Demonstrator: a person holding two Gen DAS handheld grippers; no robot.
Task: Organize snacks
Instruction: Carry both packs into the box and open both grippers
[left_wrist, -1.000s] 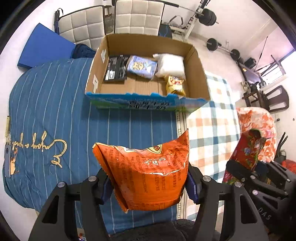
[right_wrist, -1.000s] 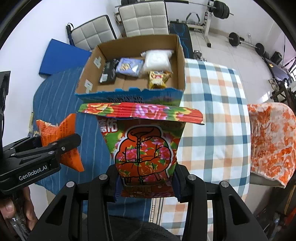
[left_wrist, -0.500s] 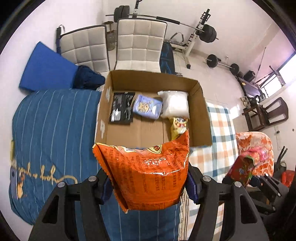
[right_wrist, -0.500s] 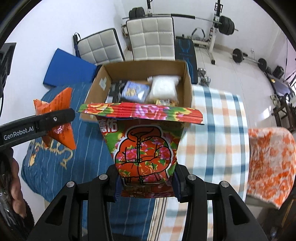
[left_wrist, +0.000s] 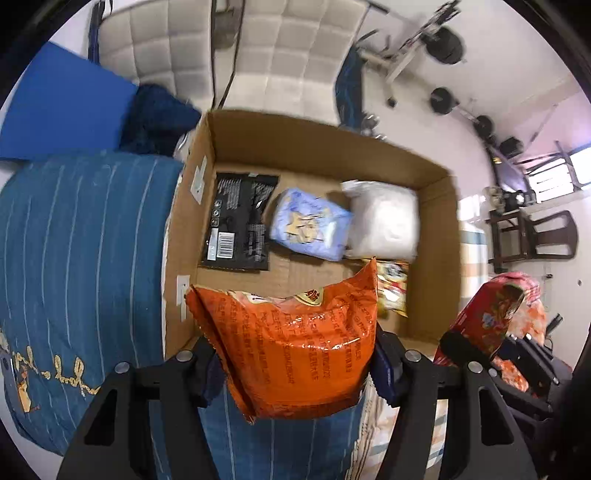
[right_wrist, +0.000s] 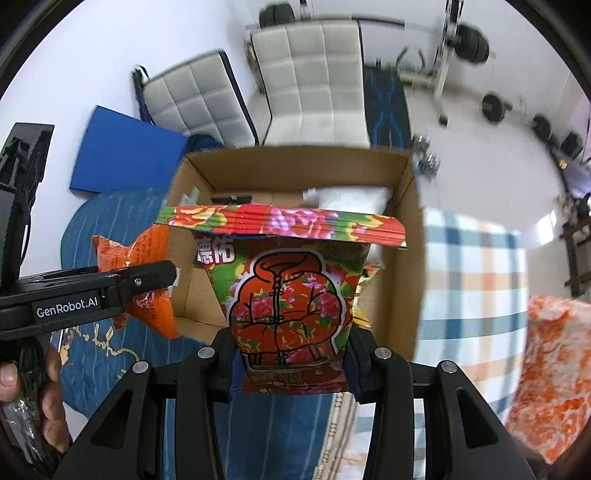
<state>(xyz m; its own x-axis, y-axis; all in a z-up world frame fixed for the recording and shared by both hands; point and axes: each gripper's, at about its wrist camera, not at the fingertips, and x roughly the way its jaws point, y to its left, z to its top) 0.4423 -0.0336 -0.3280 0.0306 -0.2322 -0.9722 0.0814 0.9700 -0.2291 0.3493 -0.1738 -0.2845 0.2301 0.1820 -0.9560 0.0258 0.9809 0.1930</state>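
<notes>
Two bags clamped: my left gripper (left_wrist: 295, 363) grips orange bag (left_wrist: 295, 343), "GenRobot.AI" on its side; my right gripper (right_wrist: 291, 365) grips floral bag (right_wrist: 288, 295), both over cardboard box (left_wrist: 436, 229), blocking its near half.

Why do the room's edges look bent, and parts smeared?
Both views are fisheye, so walls curve. Left wrist view: cardboard box rim and white packet smeared, glare on the orange bag. Right wrist view: background blurred, floral bag sharp.

Two white quilted chairs (right_wrist: 306, 81) stand behind the blue striped cloth (left_wrist: 81, 236).
</notes>
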